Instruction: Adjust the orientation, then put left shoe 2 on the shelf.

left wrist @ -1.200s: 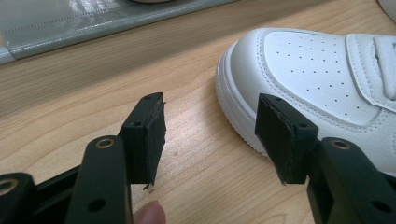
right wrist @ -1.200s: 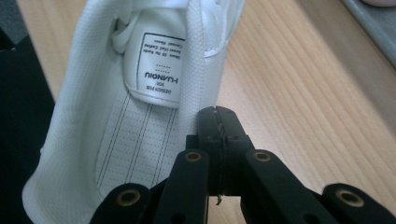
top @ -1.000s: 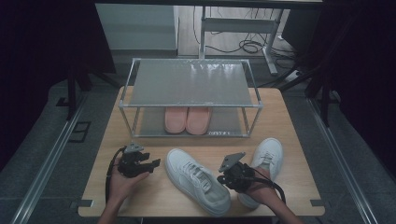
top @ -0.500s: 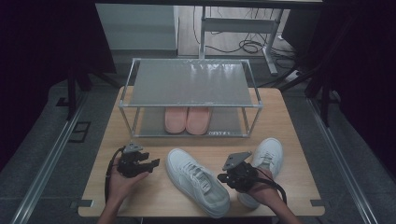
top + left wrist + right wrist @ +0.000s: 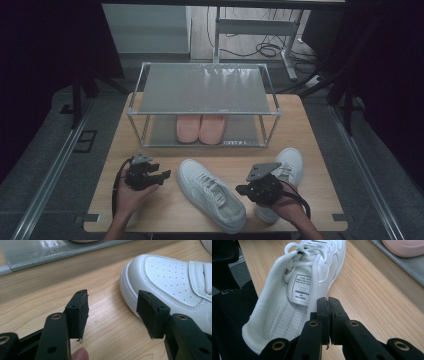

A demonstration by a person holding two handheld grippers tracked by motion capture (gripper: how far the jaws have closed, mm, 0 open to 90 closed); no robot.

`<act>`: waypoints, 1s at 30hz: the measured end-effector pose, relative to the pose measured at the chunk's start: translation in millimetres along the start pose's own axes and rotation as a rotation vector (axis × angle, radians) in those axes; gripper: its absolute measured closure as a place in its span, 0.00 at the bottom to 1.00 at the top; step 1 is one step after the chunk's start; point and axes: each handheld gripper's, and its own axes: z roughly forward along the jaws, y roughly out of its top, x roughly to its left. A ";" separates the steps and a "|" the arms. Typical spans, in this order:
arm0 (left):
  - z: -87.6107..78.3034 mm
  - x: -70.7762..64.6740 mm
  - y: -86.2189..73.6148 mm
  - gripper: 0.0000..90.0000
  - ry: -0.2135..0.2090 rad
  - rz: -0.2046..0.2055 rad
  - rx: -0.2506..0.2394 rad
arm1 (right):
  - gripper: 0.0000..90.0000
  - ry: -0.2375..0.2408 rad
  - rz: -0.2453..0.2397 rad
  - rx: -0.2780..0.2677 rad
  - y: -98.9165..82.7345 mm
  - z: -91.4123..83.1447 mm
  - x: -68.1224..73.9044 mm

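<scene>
A white sneaker [image 5: 210, 192] lies slantwise on the wooden table [image 5: 150, 210], toe toward the rack. A second white sneaker [image 5: 290, 165] lies to its right, partly under my right hand. My left gripper [image 5: 162, 176] rests left of the first sneaker's toe [image 5: 170, 277]; in the left gripper view it [image 5: 112, 312] is open over bare wood. My right gripper [image 5: 240, 191] is at that sneaker's heel. In the right gripper view its [image 5: 328, 302] jaws have just been opening a sliver and stand almost together beside the collar of the sneaker [image 5: 294, 290], with nothing between them.
A two-level metal rack [image 5: 205, 89] stands at the back of the table, with a pair of pink slippers [image 5: 200, 128] on its lower shelf. A pink slipper [image 5: 404, 247] also shows in the right gripper view. Dark floor and cables surround the table.
</scene>
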 end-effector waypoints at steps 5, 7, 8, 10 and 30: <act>-2.3 2.5 -1.6 0.48 0.007 -0.009 -0.001 | 0.93 0.016 -0.005 -0.007 2.2 1.4 3.8; -1.9 3.3 -1.6 0.48 0.007 -0.010 0.000 | 0.92 0.017 -0.012 -0.006 3.5 3.2 6.1; -1.5 3.4 -1.5 0.48 0.007 -0.011 0.001 | 0.91 0.019 -0.012 -0.004 3.9 3.9 7.0; -1.0 3.1 -1.4 0.48 0.005 -0.012 0.001 | 0.90 0.019 -0.012 -0.002 4.2 5.1 8.2; 1.2 3.2 -0.9 0.48 -0.001 -0.008 0.009 | 0.68 -0.063 0.015 0.060 18.7 34.9 19.4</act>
